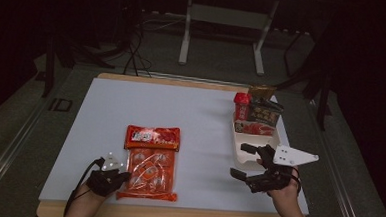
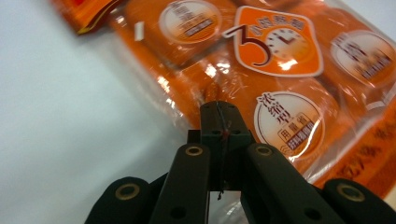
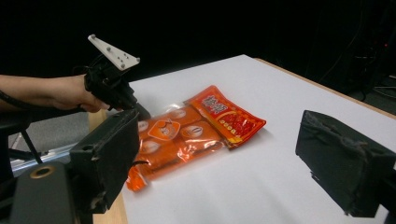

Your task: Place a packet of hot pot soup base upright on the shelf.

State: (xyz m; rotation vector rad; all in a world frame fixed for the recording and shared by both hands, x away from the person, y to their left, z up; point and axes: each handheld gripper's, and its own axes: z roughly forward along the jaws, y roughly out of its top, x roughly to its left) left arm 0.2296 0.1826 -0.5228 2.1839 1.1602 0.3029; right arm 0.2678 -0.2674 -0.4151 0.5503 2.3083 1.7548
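Plastic wrap, glossy and crinkled, covers the orange snack pack (image 1: 150, 164), a flat rectangular bag of round-labelled portions lying on the white worktop (image 1: 180, 113). The left tool (image 2: 218, 122) rests at the pack's near left edge with its jaws pressed together; whether film is pinched between them cannot be told. The step in hand looks like taking hold of the pack there. The right tool (image 1: 248, 163) hovers well right of the pack, jaws spread wide and empty, just in front of a cream tray (image 1: 240, 150) holding upright packets. Next, the left tool likely needs a firm pinch on the slippery film before lifting, since the limp bag may sag.
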